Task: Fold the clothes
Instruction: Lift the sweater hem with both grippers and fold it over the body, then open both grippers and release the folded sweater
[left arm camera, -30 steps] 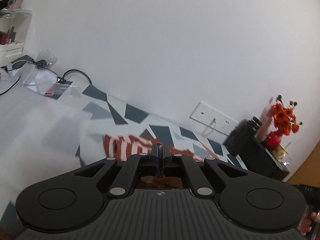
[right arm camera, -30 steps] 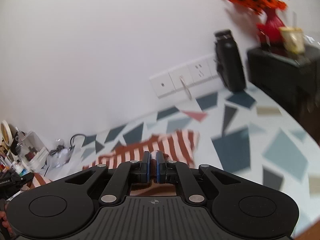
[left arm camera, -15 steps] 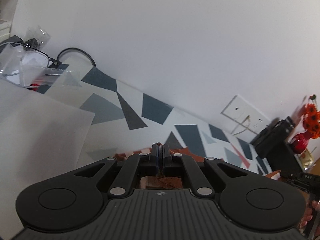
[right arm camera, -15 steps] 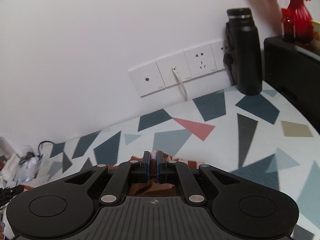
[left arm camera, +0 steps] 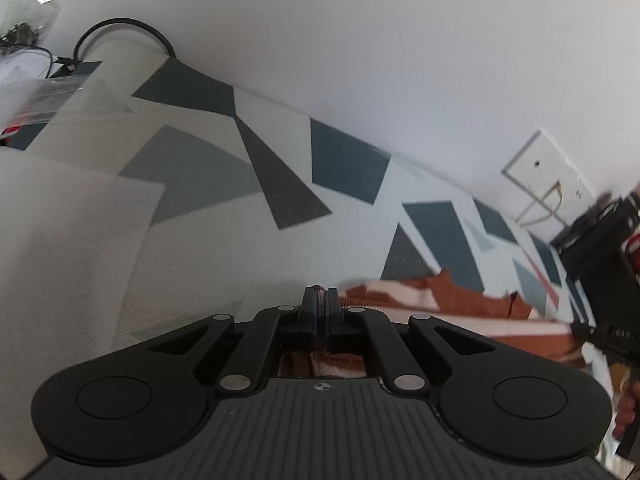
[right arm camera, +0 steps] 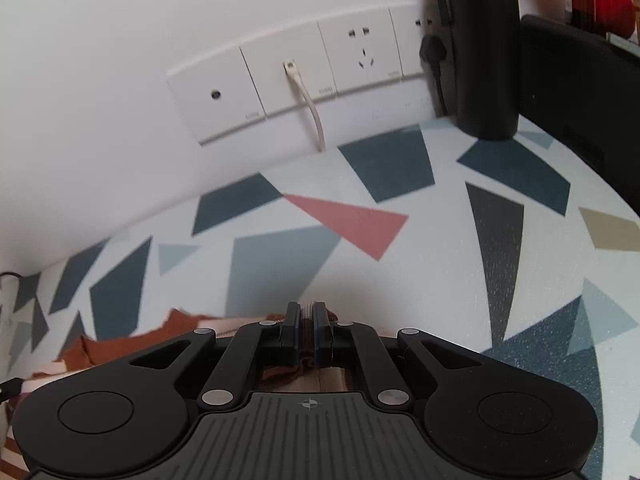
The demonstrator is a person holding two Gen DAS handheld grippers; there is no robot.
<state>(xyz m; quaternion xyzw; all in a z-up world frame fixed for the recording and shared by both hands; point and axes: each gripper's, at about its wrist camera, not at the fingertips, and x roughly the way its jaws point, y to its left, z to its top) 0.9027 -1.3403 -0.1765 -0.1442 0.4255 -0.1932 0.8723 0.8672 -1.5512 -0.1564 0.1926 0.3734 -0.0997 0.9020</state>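
Item: striped garment (left arm camera: pixel 452 312), rust-brown and white, lying low on the patterned tabletop (left arm camera: pixel 208 208) close to the wall; its far edge is lifted at two points and spans between the two grippers, the rest trailing back toward the person, mostly hidden beneath the tools. Left gripper (left arm camera: pixel 321 300): jaws nearly together, just beginning to part, a thin fold of the cloth caught between them. Right gripper (right arm camera: pixel 306 320): same condition, jaws starting to part with striped fabric visible in the narrow gap; in the left view it shows at the right border, with part of a hand (left arm camera: pixel 624 408) beside it. Surroundings: white sheet (left arm camera: pixel 60 248) on the left of the table, touching nothing of the garment; black cable (left arm camera: pixel 120 26) and clear plastic bag (left arm camera: pixel 28 84) at the far left corner; wall sockets (right arm camera: pixel 304 80) with a plugged cord; black bottle (right arm camera: pixel 480 44) and a black box (right arm camera: pixel 576 92) at the right, well apart from the cloth. Hazards, as judged: uneven release would leave the folded edge skewed or bunched; cloth could cling to a pad and be dragged back on withdrawal; an edge laid too near the wall may crumple against it.
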